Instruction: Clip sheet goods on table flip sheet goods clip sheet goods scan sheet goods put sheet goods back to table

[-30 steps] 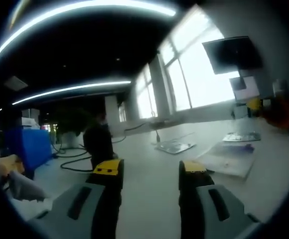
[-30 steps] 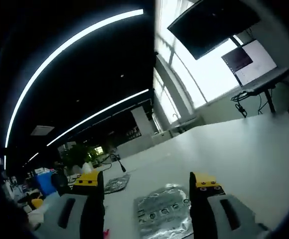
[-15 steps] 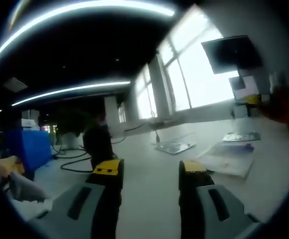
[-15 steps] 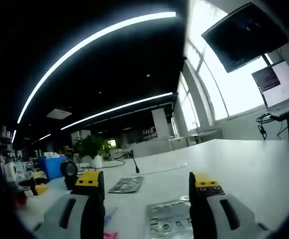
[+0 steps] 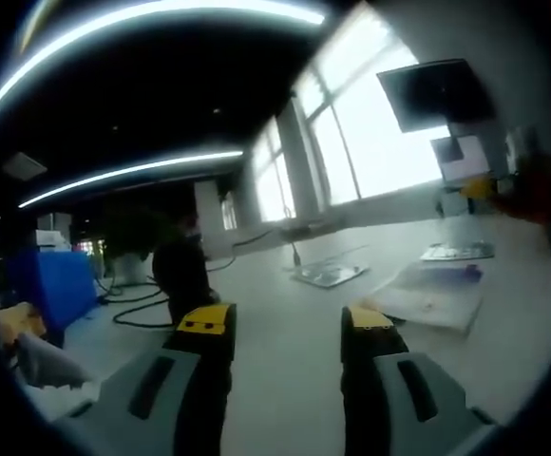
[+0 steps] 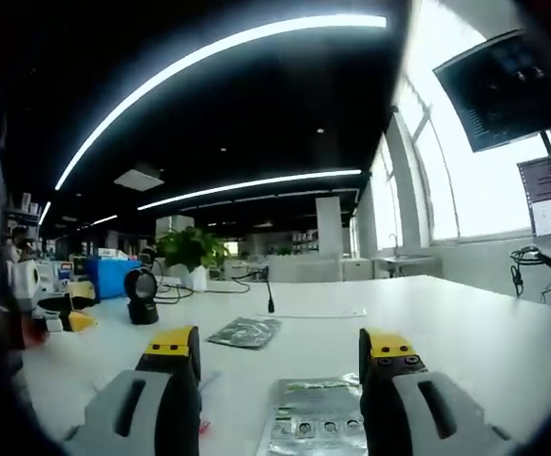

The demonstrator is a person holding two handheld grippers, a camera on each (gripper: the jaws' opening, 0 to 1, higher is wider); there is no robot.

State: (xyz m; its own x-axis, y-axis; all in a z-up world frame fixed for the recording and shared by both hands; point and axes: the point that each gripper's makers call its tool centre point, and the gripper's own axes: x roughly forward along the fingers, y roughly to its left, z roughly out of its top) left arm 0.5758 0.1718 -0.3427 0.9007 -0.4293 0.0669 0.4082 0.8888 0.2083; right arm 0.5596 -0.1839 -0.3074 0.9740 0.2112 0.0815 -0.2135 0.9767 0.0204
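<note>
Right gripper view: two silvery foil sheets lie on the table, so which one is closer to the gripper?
The foil sheet printed with rows of round marks, lying between the open right gripper's jaws. The darker foil sheet lies farther back, near the stalk microphone.

Left grey plastic tongs w/ yellow-capped tips (image 5: 285, 328): two broad grey jaws, each w/ a dark slot along the top, black inner faces. Right grey plastic tongs w/ yellow-capped tips (image 6: 280, 347): same build (small dark screws show on the right yellow cap), dark slots, black inner sides.
</note>
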